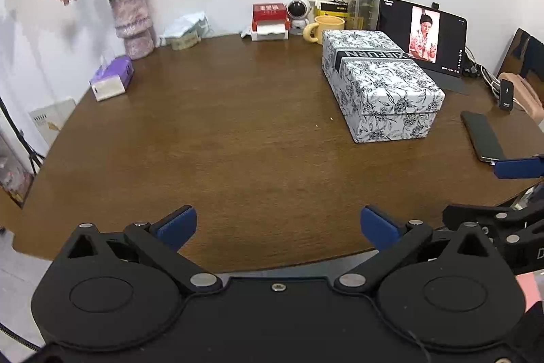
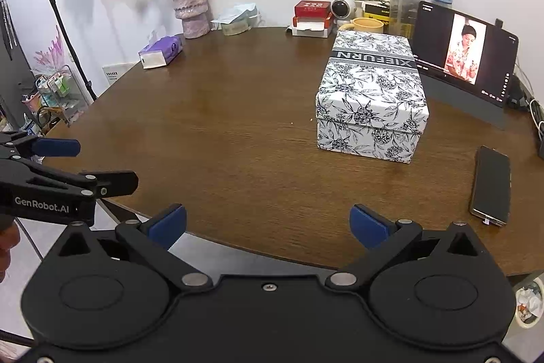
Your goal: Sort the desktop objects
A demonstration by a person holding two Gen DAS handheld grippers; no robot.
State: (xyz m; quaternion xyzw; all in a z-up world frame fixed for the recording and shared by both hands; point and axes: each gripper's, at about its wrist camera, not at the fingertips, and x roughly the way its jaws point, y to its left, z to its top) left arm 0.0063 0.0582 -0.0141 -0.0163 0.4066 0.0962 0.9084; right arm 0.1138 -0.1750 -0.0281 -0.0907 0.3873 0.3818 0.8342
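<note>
floral box (image 2: 372,97) sits lid on at right-centre of the desk (image 2: 221,131), in front of the tablet (image 2: 465,51); black phone (image 2: 491,186) lies flat nearer, to its right. left gripper (image 1: 278,225) fingers (image 1: 178,225) spread wide, empty, above the near desk edge. right gripper (image 2: 268,223) fingers (image 2: 369,225) also wide apart, holding nothing, touching nothing.
</note>
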